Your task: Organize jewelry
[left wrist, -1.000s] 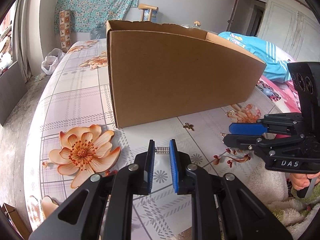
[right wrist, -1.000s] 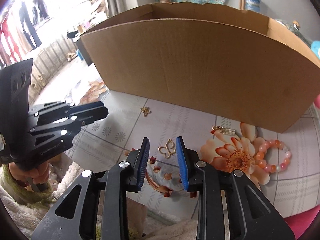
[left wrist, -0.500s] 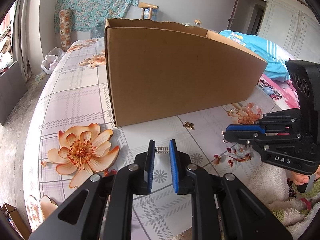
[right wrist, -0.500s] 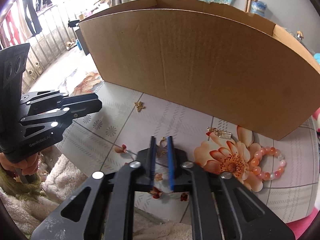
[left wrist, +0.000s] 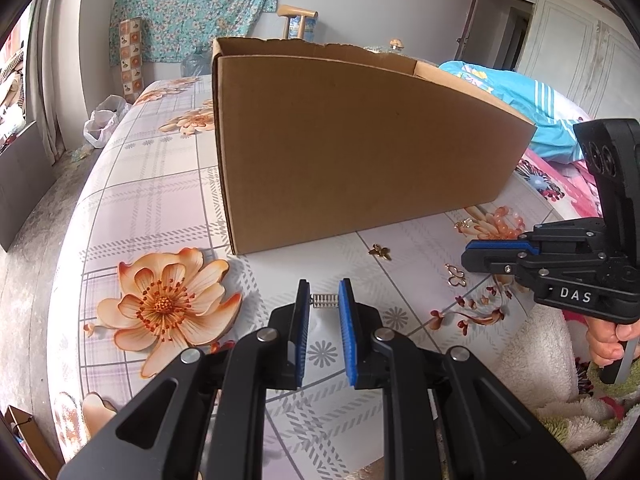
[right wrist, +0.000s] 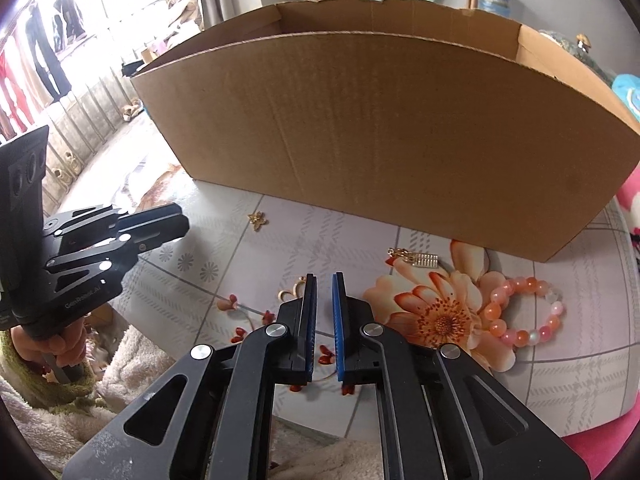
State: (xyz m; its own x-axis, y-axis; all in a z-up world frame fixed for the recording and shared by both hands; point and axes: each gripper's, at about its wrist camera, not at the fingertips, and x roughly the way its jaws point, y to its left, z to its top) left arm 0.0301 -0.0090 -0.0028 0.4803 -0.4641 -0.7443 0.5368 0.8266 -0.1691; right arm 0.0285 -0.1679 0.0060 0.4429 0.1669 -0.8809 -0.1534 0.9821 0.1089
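In my left gripper [left wrist: 324, 301] I have a small silver clip [left wrist: 324, 300] pinched crosswise between the blue pads, just above the cloth [left wrist: 160, 184]. My right gripper [right wrist: 324, 286] sits with its pads nearly together and bare between them; a gold butterfly charm [left wrist: 456, 275] lies on the cloth just left of its tips. A gold flower charm [right wrist: 257, 220] rests nearer the box [right wrist: 380, 128], a gold-and-silver clip [right wrist: 416, 258] lies close to the box's front wall, and a pink bead bracelet [right wrist: 520, 312] lies on the printed flower to the right. The box stands open-topped behind everything.
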